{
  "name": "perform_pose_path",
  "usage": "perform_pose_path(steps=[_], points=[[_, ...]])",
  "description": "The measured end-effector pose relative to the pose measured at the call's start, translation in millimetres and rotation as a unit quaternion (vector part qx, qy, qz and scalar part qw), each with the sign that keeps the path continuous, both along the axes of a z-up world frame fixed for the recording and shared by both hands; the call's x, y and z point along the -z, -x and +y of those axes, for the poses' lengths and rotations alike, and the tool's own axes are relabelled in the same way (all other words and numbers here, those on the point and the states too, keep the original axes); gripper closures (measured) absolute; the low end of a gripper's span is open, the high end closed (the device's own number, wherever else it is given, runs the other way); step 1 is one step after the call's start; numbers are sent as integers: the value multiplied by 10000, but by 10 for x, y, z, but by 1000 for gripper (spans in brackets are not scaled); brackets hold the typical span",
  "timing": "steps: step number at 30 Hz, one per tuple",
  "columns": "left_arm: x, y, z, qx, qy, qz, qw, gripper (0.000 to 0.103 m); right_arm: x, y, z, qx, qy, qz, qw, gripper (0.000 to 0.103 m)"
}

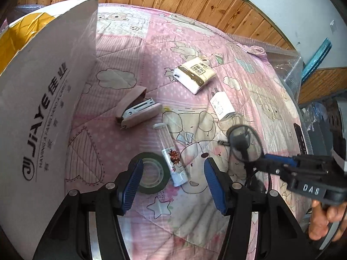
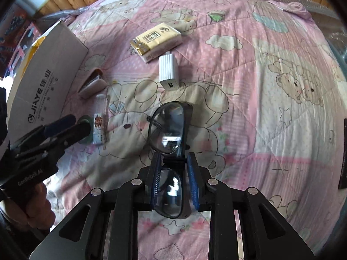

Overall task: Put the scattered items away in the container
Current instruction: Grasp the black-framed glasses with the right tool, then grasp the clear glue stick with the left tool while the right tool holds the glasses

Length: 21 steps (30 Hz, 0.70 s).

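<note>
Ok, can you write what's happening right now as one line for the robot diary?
right gripper: shut on glasses | left gripper: open over tape roll and tube | box: left side

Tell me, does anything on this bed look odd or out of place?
Mostly ordinary clutter. One oddity: the stapler beside the cardboard box lies on its side, gaping open. The right gripper is shut on the glasses.

Items on the bed [image 1: 134,49]: box [image 1: 43,112] at left; stapler [image 1: 138,108] beside it; tape roll [image 1: 151,173] touching the tube [image 1: 173,158]; charger [image 1: 223,106] near the tissue pack [image 1: 195,73].
</note>
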State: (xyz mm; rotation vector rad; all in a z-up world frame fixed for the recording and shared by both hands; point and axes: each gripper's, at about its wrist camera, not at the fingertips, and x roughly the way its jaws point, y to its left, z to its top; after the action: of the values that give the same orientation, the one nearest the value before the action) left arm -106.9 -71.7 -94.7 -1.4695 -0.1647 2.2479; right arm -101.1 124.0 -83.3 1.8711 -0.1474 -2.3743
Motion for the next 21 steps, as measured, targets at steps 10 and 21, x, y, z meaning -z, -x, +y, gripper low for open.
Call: perform_pose_path(steps=[10, 21], points=[[270, 179, 408, 472, 490, 9, 9977, 82, 188, 70, -47, -140, -141, -146, 9997, 63], [282, 19, 541, 828, 877, 429, 9918, 77, 271, 15, -52, -341, -193, -129, 9991, 66]])
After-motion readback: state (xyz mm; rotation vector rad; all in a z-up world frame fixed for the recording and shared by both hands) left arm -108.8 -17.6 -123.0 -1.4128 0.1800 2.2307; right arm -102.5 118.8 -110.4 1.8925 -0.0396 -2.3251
